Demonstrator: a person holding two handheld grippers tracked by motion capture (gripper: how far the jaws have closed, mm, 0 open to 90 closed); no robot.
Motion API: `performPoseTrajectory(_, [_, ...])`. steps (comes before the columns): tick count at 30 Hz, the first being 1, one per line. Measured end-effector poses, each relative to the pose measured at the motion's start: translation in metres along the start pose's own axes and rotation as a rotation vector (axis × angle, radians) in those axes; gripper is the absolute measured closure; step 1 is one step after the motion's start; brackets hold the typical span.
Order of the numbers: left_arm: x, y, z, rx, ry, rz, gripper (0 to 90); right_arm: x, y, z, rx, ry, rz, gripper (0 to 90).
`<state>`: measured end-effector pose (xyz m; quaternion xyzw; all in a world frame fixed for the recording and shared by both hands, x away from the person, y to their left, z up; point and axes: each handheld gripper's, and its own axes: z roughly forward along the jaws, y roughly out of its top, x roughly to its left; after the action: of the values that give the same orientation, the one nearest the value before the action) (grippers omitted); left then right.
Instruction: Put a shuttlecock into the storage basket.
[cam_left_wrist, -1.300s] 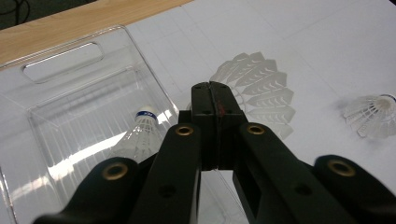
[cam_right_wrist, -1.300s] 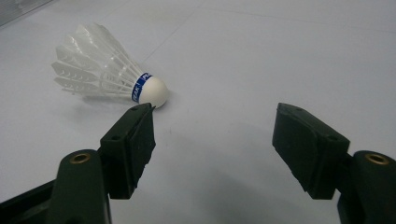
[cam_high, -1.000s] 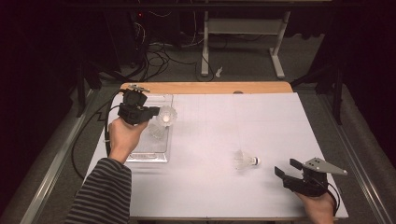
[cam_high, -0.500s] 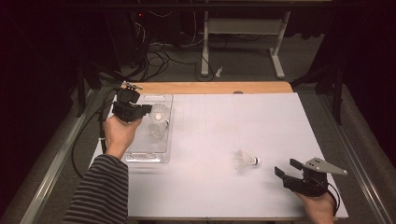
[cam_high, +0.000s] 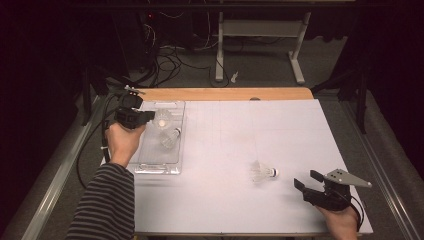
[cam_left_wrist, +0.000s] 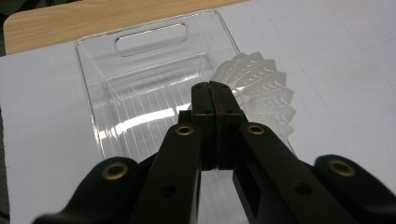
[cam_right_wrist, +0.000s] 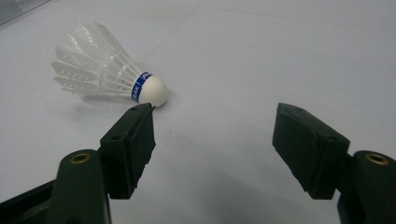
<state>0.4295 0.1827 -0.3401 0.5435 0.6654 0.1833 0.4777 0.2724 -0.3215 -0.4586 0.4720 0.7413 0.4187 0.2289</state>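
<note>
A clear, glossy plastic tray (cam_left_wrist: 100, 109) with ribbed floor catches the light on a matt white paper sheet (cam_high: 240, 150) covering the desk, whose bare strip of pale wood (cam_high: 225, 94) shows a smooth finish at the far edge. The white feathered shuttlecock (cam_right_wrist: 100, 70) has a smooth, faintly shiny cork tip and a blue glossy band. The left claw (cam_left_wrist: 212, 100) is matt black plastic with brass-coloured metal rivets; the right claw (cam_right_wrist: 212, 135) looks the same.
</note>
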Motion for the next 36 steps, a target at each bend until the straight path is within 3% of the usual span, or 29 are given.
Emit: performPoseTrajectory(36, [0.027, 0.008, 0.016, -0.008, 0.092, -0.054, 89.6, 0.0, 0.0, 0.0, 0.001, 0.002, 0.0, 30.5])
